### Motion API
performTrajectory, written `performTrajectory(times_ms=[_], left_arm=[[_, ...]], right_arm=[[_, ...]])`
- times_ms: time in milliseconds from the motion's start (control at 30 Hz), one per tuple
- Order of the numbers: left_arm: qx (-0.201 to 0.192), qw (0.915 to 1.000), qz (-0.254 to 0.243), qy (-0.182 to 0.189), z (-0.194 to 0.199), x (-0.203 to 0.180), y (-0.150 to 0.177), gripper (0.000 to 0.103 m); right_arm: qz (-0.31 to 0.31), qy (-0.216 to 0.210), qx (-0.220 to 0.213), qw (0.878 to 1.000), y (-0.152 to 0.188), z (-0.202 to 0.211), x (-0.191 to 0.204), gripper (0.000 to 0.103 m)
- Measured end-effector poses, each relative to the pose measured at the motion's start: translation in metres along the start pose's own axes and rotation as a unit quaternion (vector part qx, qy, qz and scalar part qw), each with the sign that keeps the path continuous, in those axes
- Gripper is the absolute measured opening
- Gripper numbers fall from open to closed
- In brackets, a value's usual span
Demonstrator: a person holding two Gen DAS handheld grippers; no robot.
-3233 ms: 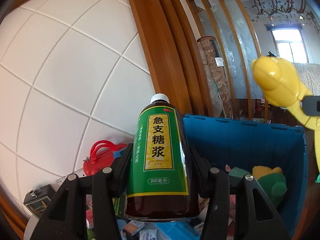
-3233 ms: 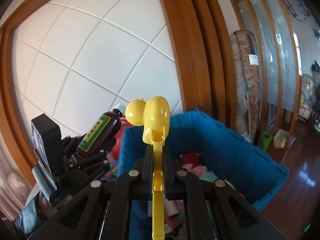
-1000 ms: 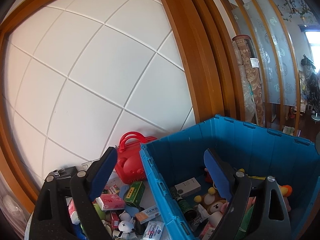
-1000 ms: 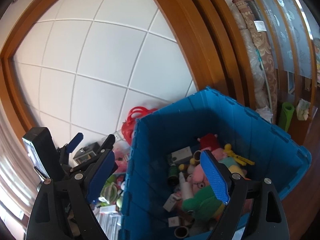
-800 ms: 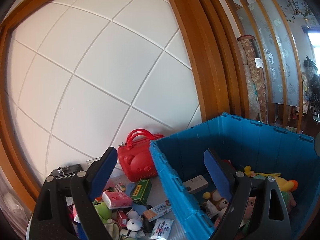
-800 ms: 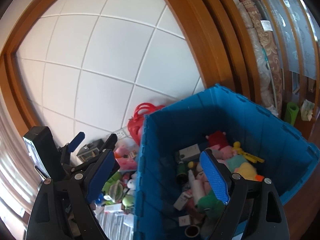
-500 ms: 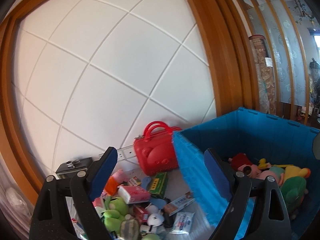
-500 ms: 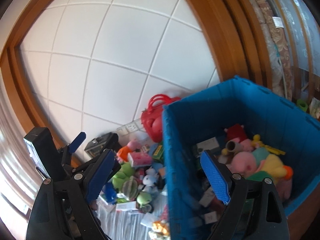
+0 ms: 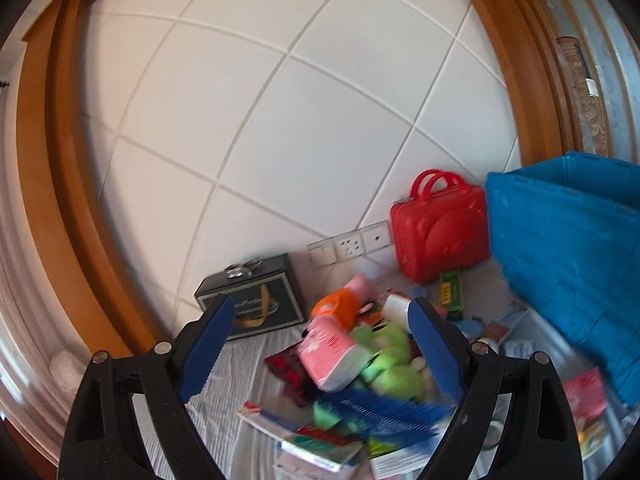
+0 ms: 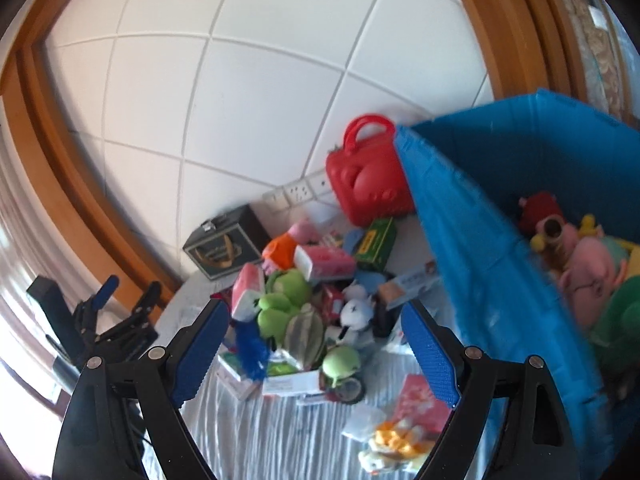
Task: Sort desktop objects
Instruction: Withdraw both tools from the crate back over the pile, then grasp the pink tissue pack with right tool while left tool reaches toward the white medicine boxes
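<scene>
Both views are bright and lit by daylight. In the right wrist view, overexposed glare enters at the left edge. The tiled wall (image 9: 304, 128) is evenly lit and shows a warm tint toward its left side. Both views show strong fisheye distortion: the tile joints and the wooden frame (image 9: 44, 184) bow outward, and the corners are black. Motion blur smears the pile (image 9: 360, 360) in the left wrist view; the blue bin (image 10: 480, 240) is blurred in the right wrist view. Shadows are soft and faint.
</scene>
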State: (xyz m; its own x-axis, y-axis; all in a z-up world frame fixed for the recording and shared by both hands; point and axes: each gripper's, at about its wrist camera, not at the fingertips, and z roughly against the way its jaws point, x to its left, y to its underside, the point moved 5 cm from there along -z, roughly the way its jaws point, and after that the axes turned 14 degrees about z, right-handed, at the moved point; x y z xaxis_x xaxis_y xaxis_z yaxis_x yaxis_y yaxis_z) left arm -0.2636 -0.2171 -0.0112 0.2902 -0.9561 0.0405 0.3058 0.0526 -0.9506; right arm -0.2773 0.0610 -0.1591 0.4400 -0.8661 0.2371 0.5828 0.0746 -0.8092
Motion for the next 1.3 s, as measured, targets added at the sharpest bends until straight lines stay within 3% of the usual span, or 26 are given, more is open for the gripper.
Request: performTrajectory(times_ms=[167, 367, 600, 800, 1000, 1067, 1167, 1300], left_arm=[[0.04, 0.9978, 0.042, -0.032, -0.024, 0.054, 0.035, 0.089], [0.095, 0.9901, 0.073, -0.073, -0.047, 0.091, 0.074, 0.089], [0.127, 0.9832, 0.085, -0.1, -0.068, 0.121, 0.1, 0.089], [0.203, 0.9679, 0.119, -0.089, -0.089, 0.135, 0.163, 0.089], [0.274, 0.948, 0.156, -0.044, -0.111, 0.116, 0.219, 0.089], [0.286, 0.9445, 0.16, -0.025, -0.12, 0.105, 0.226, 0.089], [0.283, 0.9467, 0.154, -0.012, -0.135, 0.094, 0.229, 0.089], [0.312, 0.9294, 0.197, 0.002, -0.155, 0.093, 0.249, 0.089]], right_arm=[[0.007, -0.014, 0.033, 0.999, 0.003, -0.04, 0.012, 0.089], [0.082, -0.054, 0.071, 0.993, -0.005, -0.102, 0.055, 0.089], [0.197, -0.104, 0.098, 0.97, -0.018, -0.195, 0.129, 0.095], [0.246, -0.123, 0.126, 0.953, -0.022, -0.267, 0.16, 0.095], [0.257, -0.138, 0.153, 0.944, -0.015, -0.317, 0.166, 0.095], [0.266, -0.139, 0.161, 0.94, -0.01, -0.33, 0.166, 0.095], [0.266, -0.143, 0.173, 0.937, -0.002, -0.345, 0.164, 0.095], [0.259, -0.149, 0.183, 0.937, 0.002, -0.356, 0.161, 0.095]])
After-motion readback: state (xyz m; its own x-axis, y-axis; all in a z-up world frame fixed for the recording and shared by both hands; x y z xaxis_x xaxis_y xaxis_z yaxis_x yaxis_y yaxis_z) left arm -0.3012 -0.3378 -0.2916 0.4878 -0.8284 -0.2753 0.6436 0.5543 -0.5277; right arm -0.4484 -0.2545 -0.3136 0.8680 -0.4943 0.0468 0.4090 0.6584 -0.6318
